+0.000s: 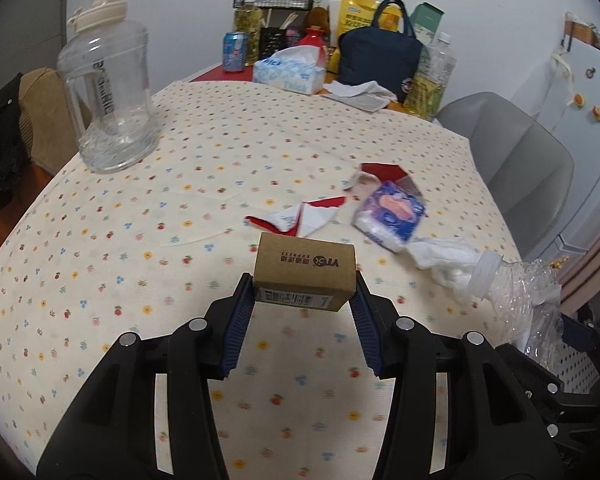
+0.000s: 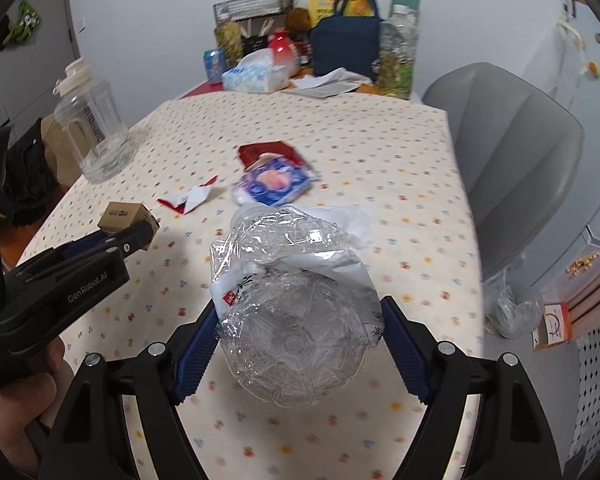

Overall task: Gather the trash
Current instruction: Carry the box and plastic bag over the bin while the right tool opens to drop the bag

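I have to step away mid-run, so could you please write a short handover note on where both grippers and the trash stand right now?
Left gripper: shut on the small cardboard box, held above the table.
Right gripper: shut on the crushed plastic bottle, also off the table.
Done: box and bottle picked up; neither is binned yet.
Left on the cloth: red-and-white paper scraps, a blue tissue pack and a crumpled white tissue.
The big clear jug stands at the far left.
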The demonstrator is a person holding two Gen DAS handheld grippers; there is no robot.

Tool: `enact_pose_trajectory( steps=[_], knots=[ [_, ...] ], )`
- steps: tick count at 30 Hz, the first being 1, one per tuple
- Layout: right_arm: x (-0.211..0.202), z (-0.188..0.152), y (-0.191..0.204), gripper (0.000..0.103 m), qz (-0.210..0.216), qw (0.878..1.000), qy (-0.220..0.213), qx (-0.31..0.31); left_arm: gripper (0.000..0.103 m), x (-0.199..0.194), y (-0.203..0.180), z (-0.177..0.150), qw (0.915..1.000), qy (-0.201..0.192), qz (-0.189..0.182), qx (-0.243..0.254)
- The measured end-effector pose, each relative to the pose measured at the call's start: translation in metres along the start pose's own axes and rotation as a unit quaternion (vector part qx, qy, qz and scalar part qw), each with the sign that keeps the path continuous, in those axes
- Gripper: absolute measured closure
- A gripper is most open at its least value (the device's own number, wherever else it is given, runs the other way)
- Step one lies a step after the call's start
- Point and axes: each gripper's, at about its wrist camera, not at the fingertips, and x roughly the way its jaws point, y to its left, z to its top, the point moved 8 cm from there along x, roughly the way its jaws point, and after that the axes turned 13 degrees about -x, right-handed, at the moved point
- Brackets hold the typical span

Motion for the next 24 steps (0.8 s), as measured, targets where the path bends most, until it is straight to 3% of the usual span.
enact_pose_trajectory(
  steps=[24],
  knots=[
    [-0.073, -0.056, -0.124, 0.026, -0.07, 0.991, -0.031, 0.107, 0.055, -0.02, -0.133, -0.034, 0.9935, 0.008, -0.07, 0.09]
  ],
)
